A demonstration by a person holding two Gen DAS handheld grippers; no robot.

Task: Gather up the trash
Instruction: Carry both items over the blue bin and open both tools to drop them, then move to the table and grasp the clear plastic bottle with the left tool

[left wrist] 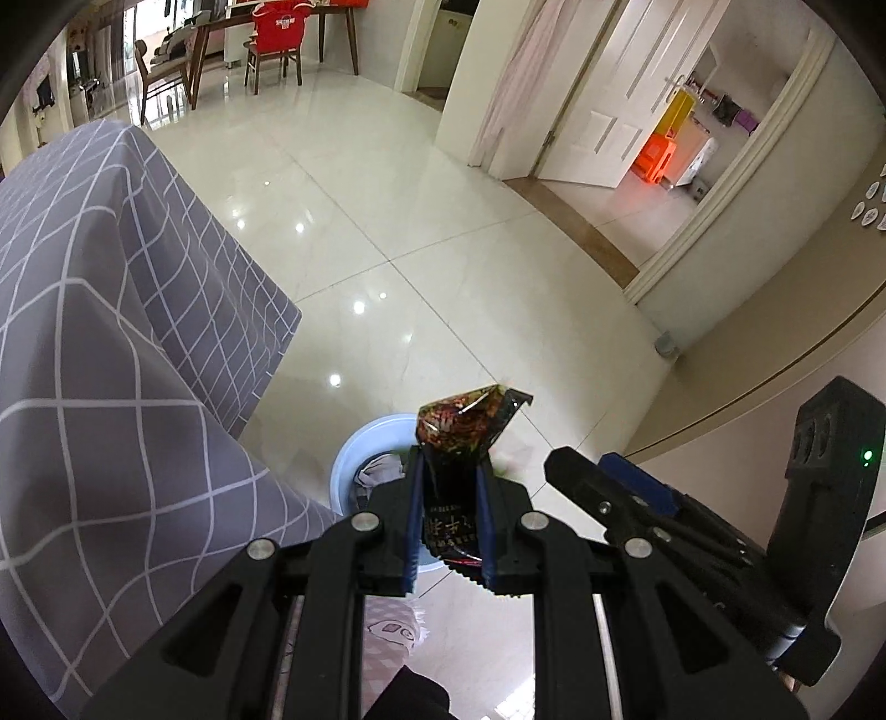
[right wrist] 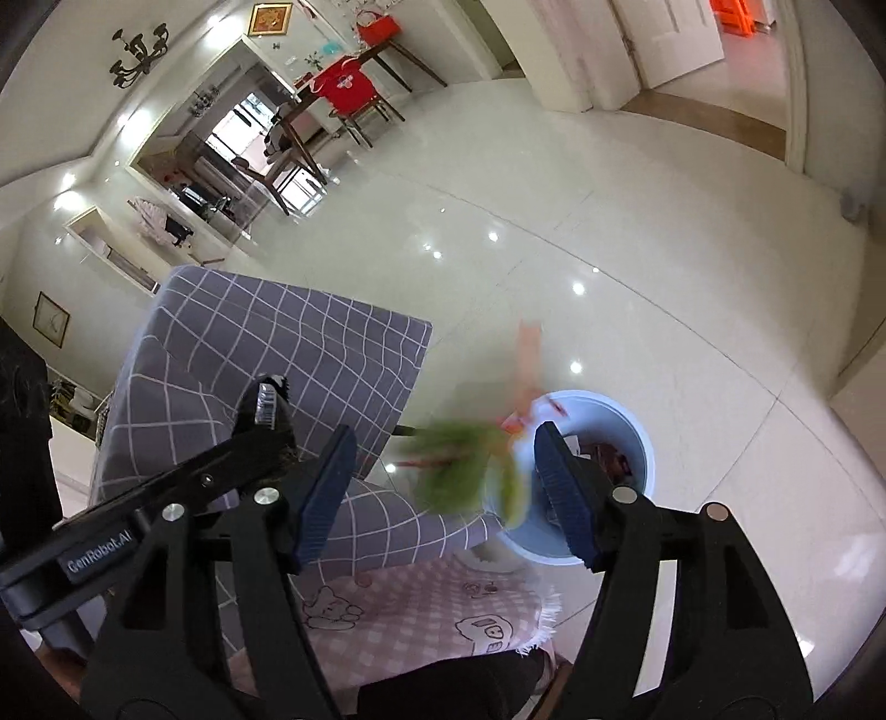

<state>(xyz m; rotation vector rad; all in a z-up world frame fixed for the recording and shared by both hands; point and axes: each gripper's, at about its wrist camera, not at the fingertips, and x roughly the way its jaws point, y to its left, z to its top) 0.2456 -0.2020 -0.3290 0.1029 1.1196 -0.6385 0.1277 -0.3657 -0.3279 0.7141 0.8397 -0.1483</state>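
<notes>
My left gripper (left wrist: pixel 449 471) is shut on a dark, shiny snack wrapper (left wrist: pixel 462 429) and holds it above a light blue bin (left wrist: pixel 354 448) on the floor. The bin has crumpled trash inside. In the right wrist view my right gripper (right wrist: pixel 443 443) is open, its jaws wide apart. A blurred green and orange wrapper (right wrist: pixel 470 465) is in the air between them, just left of the bin (right wrist: pixel 626 421). The left gripper also shows in the right wrist view (right wrist: pixel 266 410) and the right gripper in the left wrist view (left wrist: pixel 570 471).
A table under a grey checked cloth (left wrist: pixel 111 332) stands left of the bin. A pink patterned cloth (right wrist: pixel 421 609) lies below the grippers. Glossy white floor tiles (left wrist: pixel 443 249) stretch ahead. A dining table with a red-covered chair (left wrist: pixel 277 33) stands far back. An open door (left wrist: pixel 620 111) is at right.
</notes>
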